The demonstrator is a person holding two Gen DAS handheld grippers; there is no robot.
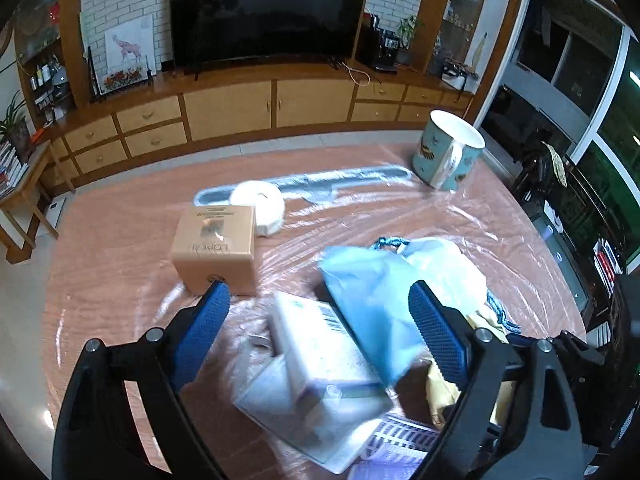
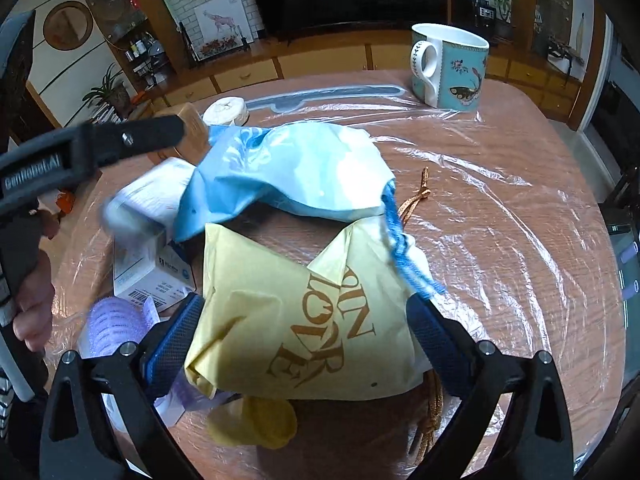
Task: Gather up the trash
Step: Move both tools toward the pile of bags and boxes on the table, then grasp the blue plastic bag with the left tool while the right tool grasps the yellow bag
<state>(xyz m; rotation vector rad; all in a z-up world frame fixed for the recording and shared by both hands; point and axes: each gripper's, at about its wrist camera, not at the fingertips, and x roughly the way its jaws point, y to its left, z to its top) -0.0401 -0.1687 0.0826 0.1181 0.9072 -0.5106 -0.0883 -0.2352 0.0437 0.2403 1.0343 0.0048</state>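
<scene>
A pile of trash lies on the plastic-covered table [image 2: 500, 208]. My right gripper [image 2: 304, 336] is open around a yellow paper bag [image 2: 288, 320] with brown lettering. A light blue bag [image 2: 288, 172] with a blue cord lies just beyond it. My left gripper [image 1: 320, 320] is open above a white carton [image 1: 320, 356] and the blue bag [image 1: 372, 300], touching neither clearly. The left gripper body also shows in the right wrist view [image 2: 100, 148]. A purple item [image 2: 116, 324] lies at the left of the pile.
A tan box [image 1: 218, 248] and a white tape roll [image 1: 260, 206] sit toward the far left. A teal mug [image 1: 448, 152] stands at the far right. A brown cord [image 2: 416, 196] lies beside the bags. A TV cabinet stands beyond the table.
</scene>
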